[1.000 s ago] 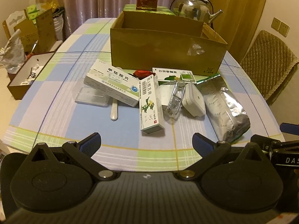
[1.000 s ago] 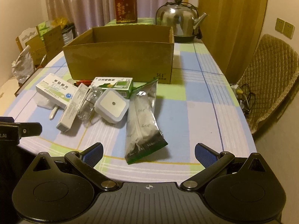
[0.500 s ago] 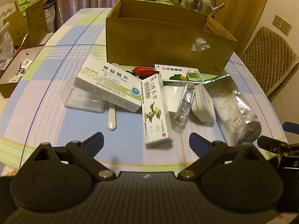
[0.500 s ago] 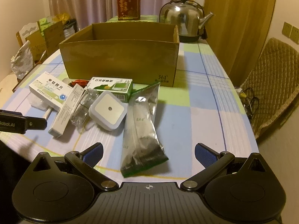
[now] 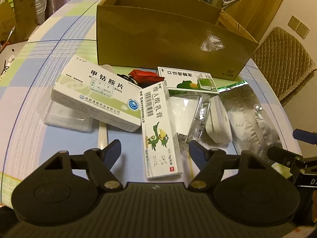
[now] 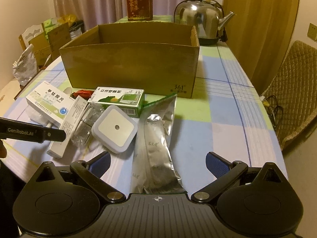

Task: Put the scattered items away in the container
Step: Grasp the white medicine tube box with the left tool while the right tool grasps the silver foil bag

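An open cardboard box (image 5: pixel 168 45) (image 6: pixel 130 65) stands on the checked tablecloth, with the scattered items in front of it. My left gripper (image 5: pixel 155 148) is closing, its jaws either side of the near end of a narrow white box with a green bird (image 5: pixel 160 130); the pads do not touch it. My right gripper (image 6: pixel 158 160) is open over the near end of a silver foil pouch (image 6: pixel 156 148). Between them lie a wide white medicine box (image 5: pixel 95 95), a green and white box (image 6: pixel 118 99), a square white night light (image 6: pixel 116 128), clear blister packaging (image 5: pixel 190 115) and a red packet (image 5: pixel 144 75).
A clear plastic tray (image 5: pixel 67 117) and a white spoon (image 5: pixel 103 136) lie partly under the wide box. Behind the cardboard box stand a steel kettle (image 6: pixel 200 21) and a red-brown carton (image 6: pixel 139 4). A quilted chair (image 6: pixel 293 91) stands to the right of the table.
Both grippers have moved forward and down toward the items. The left jaws have narrowed around the narrow bird box. The right jaws stay wide, with the pouch between them.
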{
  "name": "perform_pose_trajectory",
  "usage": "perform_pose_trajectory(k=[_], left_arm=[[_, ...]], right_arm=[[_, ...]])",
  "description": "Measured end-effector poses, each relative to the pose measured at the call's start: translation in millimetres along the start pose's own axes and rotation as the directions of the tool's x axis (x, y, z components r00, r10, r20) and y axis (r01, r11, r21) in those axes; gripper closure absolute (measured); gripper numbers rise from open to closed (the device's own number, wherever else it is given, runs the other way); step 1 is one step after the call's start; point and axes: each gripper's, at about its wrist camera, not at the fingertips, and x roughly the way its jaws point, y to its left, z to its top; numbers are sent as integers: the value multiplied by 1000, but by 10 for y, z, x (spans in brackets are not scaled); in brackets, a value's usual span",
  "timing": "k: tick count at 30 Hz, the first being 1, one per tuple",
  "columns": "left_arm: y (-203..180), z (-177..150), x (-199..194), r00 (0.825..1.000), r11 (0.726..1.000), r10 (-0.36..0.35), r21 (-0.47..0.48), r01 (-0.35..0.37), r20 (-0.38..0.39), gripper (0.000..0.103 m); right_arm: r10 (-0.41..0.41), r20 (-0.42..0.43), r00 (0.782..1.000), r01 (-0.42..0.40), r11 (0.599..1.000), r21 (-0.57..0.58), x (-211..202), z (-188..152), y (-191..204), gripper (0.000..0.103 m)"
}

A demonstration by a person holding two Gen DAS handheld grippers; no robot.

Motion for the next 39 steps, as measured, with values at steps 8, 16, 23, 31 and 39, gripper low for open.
perform_pose_trajectory(k=[8,16,23,31,39], left_arm=[[46,56,153,999,999,-33,-15,32,-27,57],[32,68,193,998,998,-55,-31,54,-26,66],[1,22,121,999,999,-38,2,38,-14,67],[-28,-6,137,1000,999,-13,40,14,-22,67],[17,69,178,999,999,-28,15,28,-37,67]], right_arm=[[11,-15,1000,-10,1000,15,125,35,-32,17],[23,-31,999,-23,1000,16,216,71,-47,25],[21,-60,998,-21,1000,8,356,126,-46,29],[53,-150,987,-50,998,23,611,219,-55,39],[50,-206,977,-48,999,15,766,274,-39,46]])
